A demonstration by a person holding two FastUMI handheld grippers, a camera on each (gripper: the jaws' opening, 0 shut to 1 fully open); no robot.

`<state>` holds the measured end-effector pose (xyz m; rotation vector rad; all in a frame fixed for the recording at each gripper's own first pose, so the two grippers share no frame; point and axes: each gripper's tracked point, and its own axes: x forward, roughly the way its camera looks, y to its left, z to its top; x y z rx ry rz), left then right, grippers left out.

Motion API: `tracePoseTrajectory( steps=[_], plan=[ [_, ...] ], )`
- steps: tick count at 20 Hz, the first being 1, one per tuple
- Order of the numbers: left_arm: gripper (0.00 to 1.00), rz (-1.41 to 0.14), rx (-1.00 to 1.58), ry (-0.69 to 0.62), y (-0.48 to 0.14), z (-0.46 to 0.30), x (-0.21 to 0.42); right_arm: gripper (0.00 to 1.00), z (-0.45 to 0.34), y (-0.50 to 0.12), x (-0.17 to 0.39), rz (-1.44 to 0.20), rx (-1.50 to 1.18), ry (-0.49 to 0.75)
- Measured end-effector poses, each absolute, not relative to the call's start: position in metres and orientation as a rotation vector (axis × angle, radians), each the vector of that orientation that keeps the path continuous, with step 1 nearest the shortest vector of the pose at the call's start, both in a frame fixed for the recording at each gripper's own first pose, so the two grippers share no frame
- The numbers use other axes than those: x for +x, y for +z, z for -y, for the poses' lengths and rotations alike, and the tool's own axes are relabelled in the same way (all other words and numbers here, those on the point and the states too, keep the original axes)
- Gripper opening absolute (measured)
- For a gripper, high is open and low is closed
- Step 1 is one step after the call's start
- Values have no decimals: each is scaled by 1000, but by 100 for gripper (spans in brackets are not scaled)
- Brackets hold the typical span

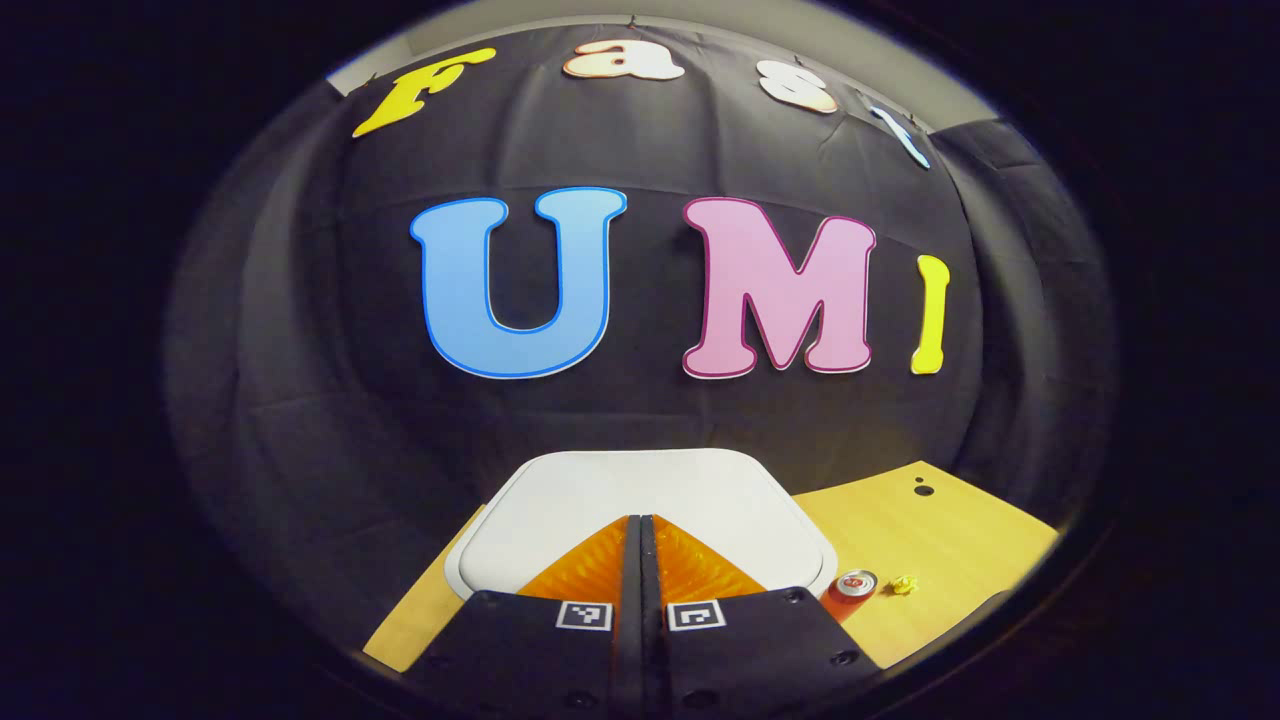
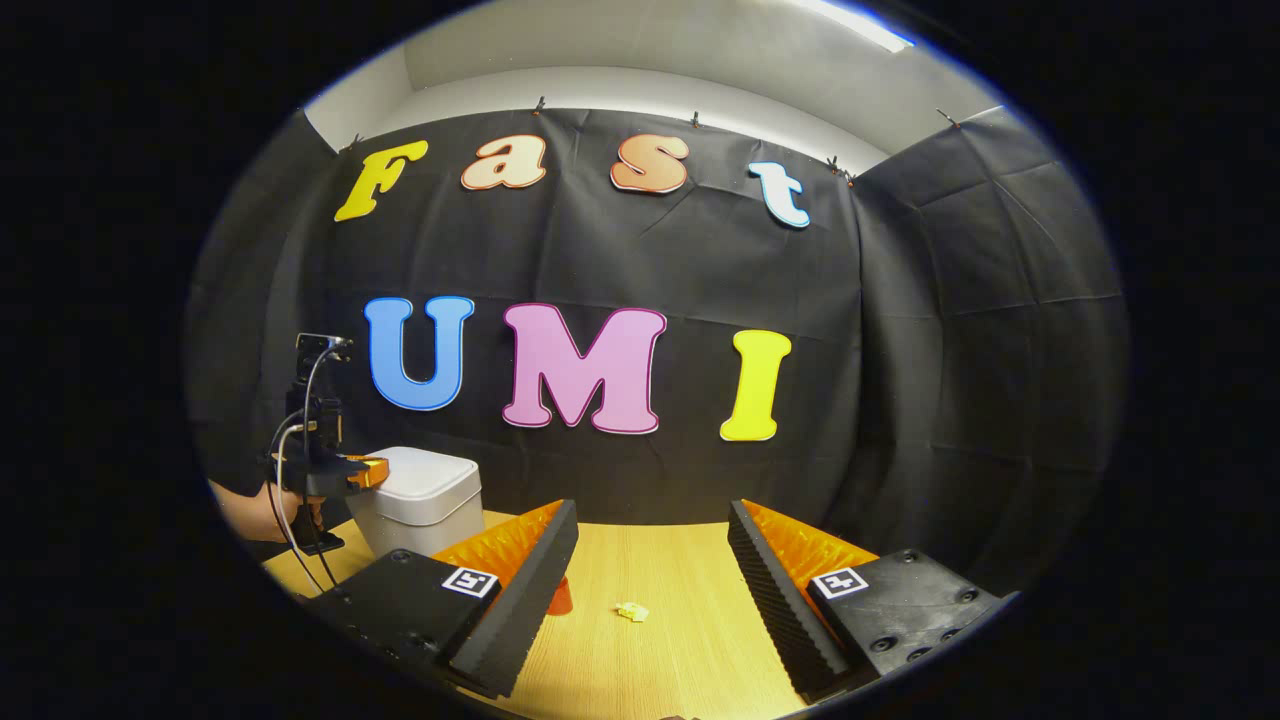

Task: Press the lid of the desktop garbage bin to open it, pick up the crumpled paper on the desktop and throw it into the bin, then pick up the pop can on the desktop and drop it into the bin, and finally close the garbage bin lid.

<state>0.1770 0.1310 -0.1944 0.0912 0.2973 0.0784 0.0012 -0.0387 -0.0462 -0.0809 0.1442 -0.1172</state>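
Here, in left gripper view: left gripper [image 1: 640, 525] pressed together, fingers flush w/ no gap, nothing pinched, tips poised over the near part of bin lid [image 1: 600, 500]. Lid white, smooth, rounded-square w/ soft corners, lying flat and closed. Can't tell if tips actually touch it. Just right of bin on the wooden desktop [image 1: 930, 530]: pop can [image 1: 852, 588], red body, silver top facing up, standing upright, partly hidden behind gripper body. Beside it, slightly apart to the right: crumpled paper [image 1: 903, 584], small yellow wad.

In right gripper view: right gripper [image 2: 652, 555] spread wide, nothing between fingers, hovering over desktop [image 2: 650, 640]. Crumpled paper [image 2: 631, 611] lying on wood betw. the two fingers, pale yellow, irregular. Sliver of red pop can [image 2: 561, 597] peeking out behind own left finger. Garbage bin [image 2: 425, 505] at far left, white w/ grey-white rounded lid, closed. Left gripper [image 2: 368, 470] at bin's lid edge, held by a hand [image 2: 250, 512], cables hanging down from it.
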Motion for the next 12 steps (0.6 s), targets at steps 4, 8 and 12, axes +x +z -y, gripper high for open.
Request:
tracePoseTrajectory(
  steps=[4,8,12],
  plan=[
    [6,-279,53,63,-200,-131,174,98,36,-50,-2,-153,-91,-109],
    [6,-261,99,59,-190,-130,178,98,34,-47,0,-147,-90,-105],
    [6,-217,56,99,-155,-129,177,98,38,-41,0,-129,-92,-111]
  ],
)
